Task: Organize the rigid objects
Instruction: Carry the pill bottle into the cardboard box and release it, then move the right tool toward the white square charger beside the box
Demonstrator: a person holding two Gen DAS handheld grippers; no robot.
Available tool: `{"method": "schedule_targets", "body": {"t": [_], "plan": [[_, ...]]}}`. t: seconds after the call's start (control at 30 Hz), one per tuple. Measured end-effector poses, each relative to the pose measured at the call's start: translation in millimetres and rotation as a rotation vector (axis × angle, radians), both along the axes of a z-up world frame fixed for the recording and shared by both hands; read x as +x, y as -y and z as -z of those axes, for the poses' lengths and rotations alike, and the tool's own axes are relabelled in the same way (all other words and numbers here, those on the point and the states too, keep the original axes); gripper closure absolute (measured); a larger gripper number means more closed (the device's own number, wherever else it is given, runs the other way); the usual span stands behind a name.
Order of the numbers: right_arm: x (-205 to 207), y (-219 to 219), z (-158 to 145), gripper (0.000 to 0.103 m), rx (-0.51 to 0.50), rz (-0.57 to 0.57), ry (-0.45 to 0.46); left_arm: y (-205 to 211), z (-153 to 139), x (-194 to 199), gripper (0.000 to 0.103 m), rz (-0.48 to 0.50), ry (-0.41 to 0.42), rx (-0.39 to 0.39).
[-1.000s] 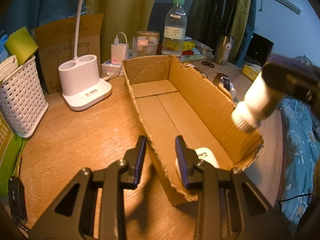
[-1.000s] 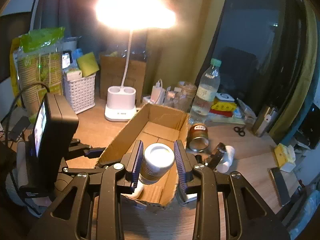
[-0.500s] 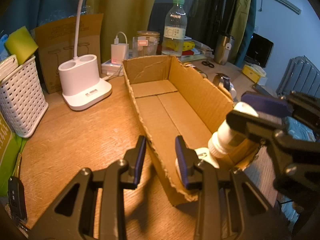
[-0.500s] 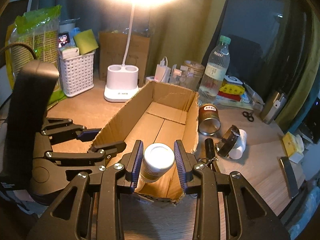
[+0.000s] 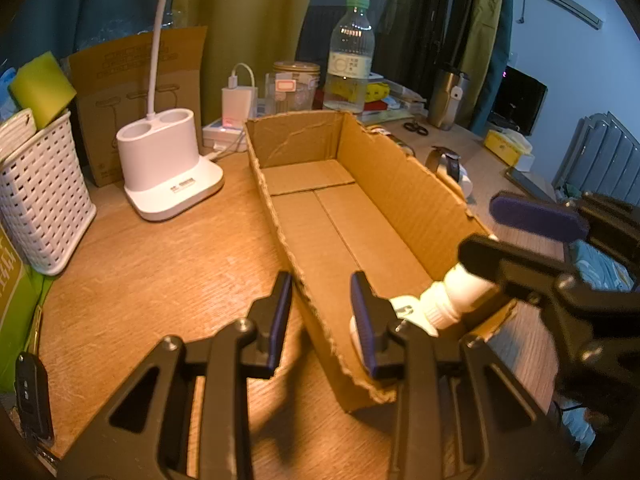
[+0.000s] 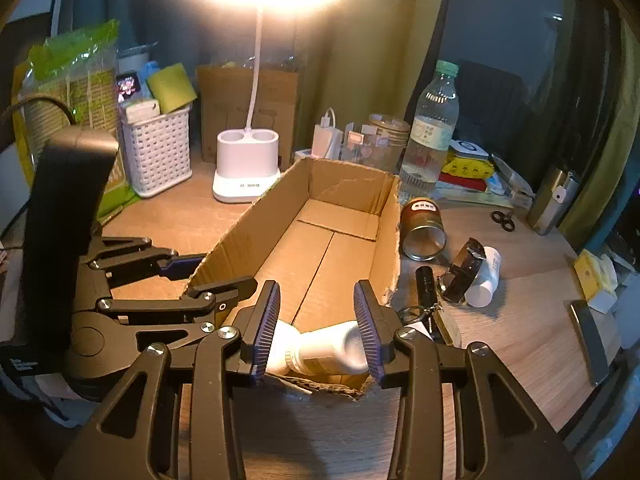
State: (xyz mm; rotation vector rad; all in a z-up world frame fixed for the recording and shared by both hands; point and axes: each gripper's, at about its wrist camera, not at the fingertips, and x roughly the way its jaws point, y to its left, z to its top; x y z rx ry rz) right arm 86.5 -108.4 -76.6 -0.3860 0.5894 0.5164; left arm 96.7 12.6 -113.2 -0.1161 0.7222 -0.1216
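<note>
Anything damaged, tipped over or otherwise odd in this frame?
The cardboard box has ragged, torn rims, worst at its near end. Beside it on the desk, a brown can and a small white bottle lie tipped on their sides. No spills.

Both wrist views sit close above the cardboard box (image 5: 360,216) (image 6: 320,240) near end, facing along it toward the lamp base (image 5: 168,168) (image 6: 246,168), upper left of frame. Shared: box, worktop (image 5: 160,280) (image 6: 520,300), water bottle (image 5: 350,56) (image 6: 432,128).
</note>
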Motion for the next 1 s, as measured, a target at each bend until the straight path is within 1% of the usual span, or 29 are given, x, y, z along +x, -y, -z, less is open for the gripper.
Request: {"method": "schedule_targets", "body": {"t": [0.37,0.7,0.8,1.0], "plan": [[3.5,24.5,-13.0,0.061,0.044,0.064,0.024,-0.1,0.1,0.1,0.071,0.0,0.0,0.0],[11.5,50.6,-19.2,0.059,0.052,0.143,0.037,-0.8,-0.2,0.1,0.071,0.0,0.0,0.0],[16.3,58.7,-19.5,0.055,0.058,0.171,0.034,-0.6,0.2,0.5,0.071,0.0,0.0,-0.001],[28.2,69.1,-12.5,0.054,0.076,0.208,0.007,-0.4,0.1,0.4,0.071,0.0,0.0,-0.001]]}}
